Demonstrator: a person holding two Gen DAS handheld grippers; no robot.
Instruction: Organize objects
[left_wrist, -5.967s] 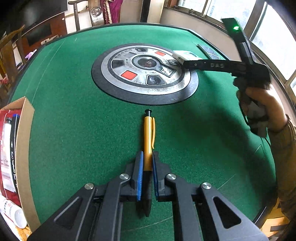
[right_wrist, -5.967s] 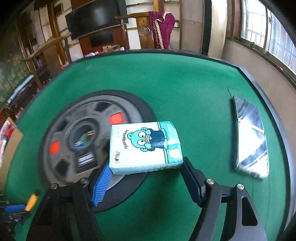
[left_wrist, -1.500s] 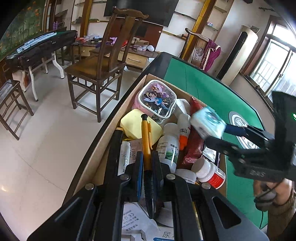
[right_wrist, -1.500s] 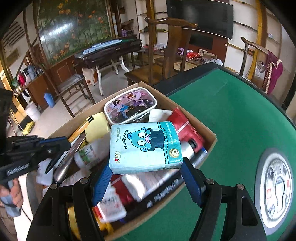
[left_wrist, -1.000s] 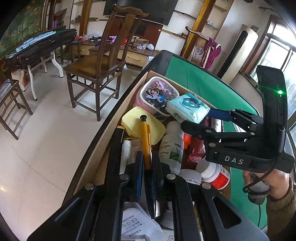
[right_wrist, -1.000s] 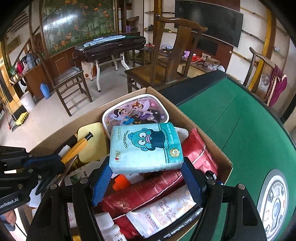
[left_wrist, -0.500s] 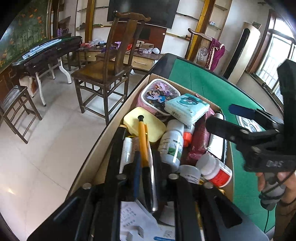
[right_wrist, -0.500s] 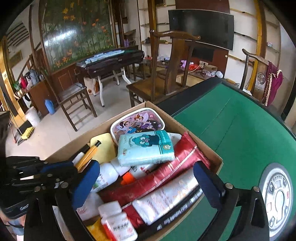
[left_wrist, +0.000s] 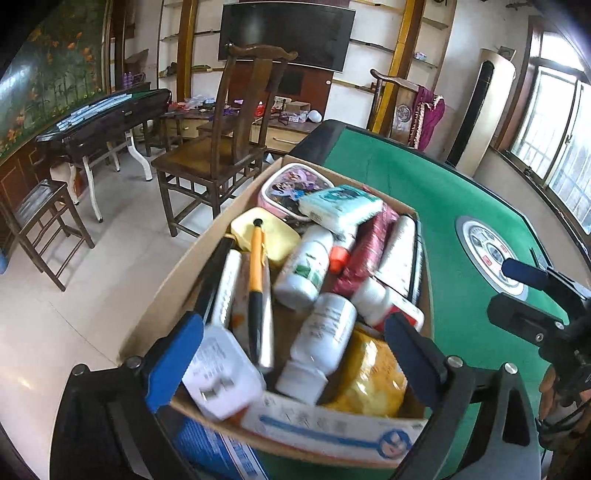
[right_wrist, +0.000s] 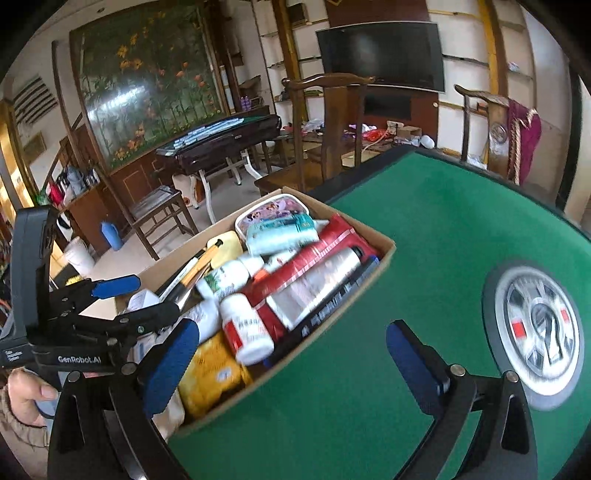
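Note:
A cardboard box (left_wrist: 177, 269) (right_wrist: 325, 332) full of items stands at the edge of the green table (left_wrist: 461, 332). The orange pen (left_wrist: 256, 280) (right_wrist: 201, 264) lies loose in the box on other items. My left gripper (left_wrist: 291, 328) (right_wrist: 147, 297) hovers over the box's near end. Its jaws are opening wide, and the pads touch nothing. The teal tissue pack (left_wrist: 340, 208) (right_wrist: 280, 230) rests on top at the far end, against a cartoon tin. My right gripper (right_wrist: 291, 336) (left_wrist: 508, 290) is open and empty, over the box's near corner and the felt beside it.
White bottles (left_wrist: 306, 266), a red tube (right_wrist: 314, 258), a yellow packet (left_wrist: 369, 376) and a white plug (left_wrist: 221, 380) crowd the box. The table's round centre disc (right_wrist: 535, 332) lies to the right. A wooden chair (left_wrist: 221, 158) stands on the floor beyond. A hand (right_wrist: 22, 391) holds the left gripper.
The left gripper opened and let go of the pen, which now lies in the box. The right gripper released the tissue pack onto the box's contents and pulled back toward the table.

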